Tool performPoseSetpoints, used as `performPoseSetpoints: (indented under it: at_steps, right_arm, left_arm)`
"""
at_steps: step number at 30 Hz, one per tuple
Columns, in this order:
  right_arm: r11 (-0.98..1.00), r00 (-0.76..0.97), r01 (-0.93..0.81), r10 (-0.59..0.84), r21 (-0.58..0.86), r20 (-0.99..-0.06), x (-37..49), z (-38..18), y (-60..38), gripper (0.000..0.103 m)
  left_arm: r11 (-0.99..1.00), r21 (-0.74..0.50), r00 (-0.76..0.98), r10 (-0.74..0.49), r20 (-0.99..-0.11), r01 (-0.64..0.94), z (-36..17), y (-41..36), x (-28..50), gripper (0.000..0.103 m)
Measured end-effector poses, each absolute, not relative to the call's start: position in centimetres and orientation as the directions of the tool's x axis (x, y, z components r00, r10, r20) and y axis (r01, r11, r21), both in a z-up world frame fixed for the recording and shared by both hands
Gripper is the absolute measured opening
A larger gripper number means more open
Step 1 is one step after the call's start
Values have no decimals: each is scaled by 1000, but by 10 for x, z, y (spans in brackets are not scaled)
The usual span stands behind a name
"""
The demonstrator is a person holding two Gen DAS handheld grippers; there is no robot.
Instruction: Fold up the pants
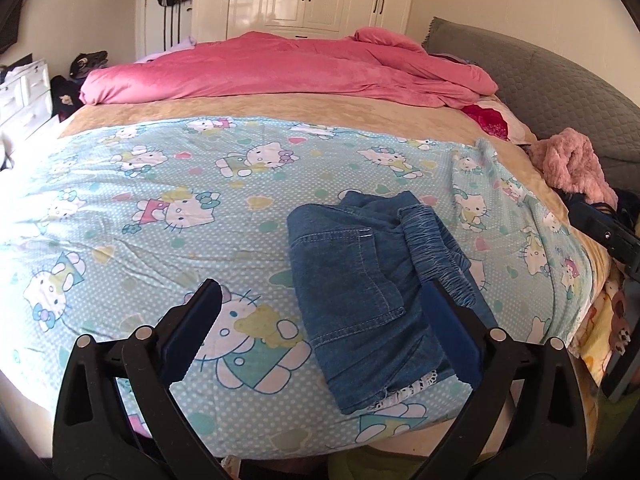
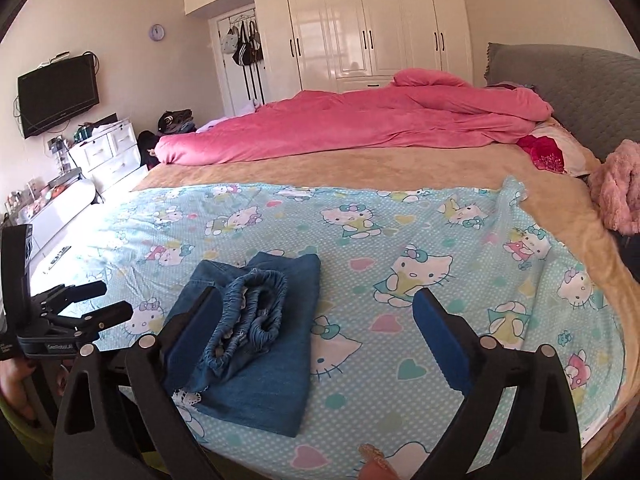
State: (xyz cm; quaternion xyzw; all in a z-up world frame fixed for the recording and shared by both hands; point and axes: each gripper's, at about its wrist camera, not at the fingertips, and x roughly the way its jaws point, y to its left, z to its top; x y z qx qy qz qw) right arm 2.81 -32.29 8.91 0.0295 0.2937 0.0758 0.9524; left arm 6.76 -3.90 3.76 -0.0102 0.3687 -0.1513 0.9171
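1. We see the pants (image 1: 360,304) folded into a small denim bundle on the cartoon sheet (image 1: 160,184) near the bed's front edge.
2. Our left gripper (image 1: 320,320) and right gripper (image 2: 320,336) both gape, grasping nothing.
3. We judge the denim soft, light and floppy; we would pinch the thick folded edge, not the elastic waistband (image 2: 248,312).

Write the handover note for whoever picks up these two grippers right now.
Left gripper: open, holding nothing, above the bed beside the pants.
Right gripper: open, holding nothing.
Pants: blue denim, folded into a compact bundle on the cartoon-cat sheet near the bed's front edge; elastic waistband on top, bunched; white lace trim pokes out at the near end.
Done: the fold looks complete and released.
Left: probably just flatten the waistband or square the edges if a neater stack is wanted.
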Motion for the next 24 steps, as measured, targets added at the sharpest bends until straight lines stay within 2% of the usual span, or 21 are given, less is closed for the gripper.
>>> performPoseSetpoints:
  at_steps: [16,24]
  right_arm:
    - [981,777,-169,191,93,-600,65,75,-315,95]
    - [978,695,-189,195,85,-692,98,41,-308,95]
  left_arm:
    - [971,-105,671,-225,-707,214,27,-29,75,93]
    - [973,-91,637,-207,-743,211,9,-38,88,93]
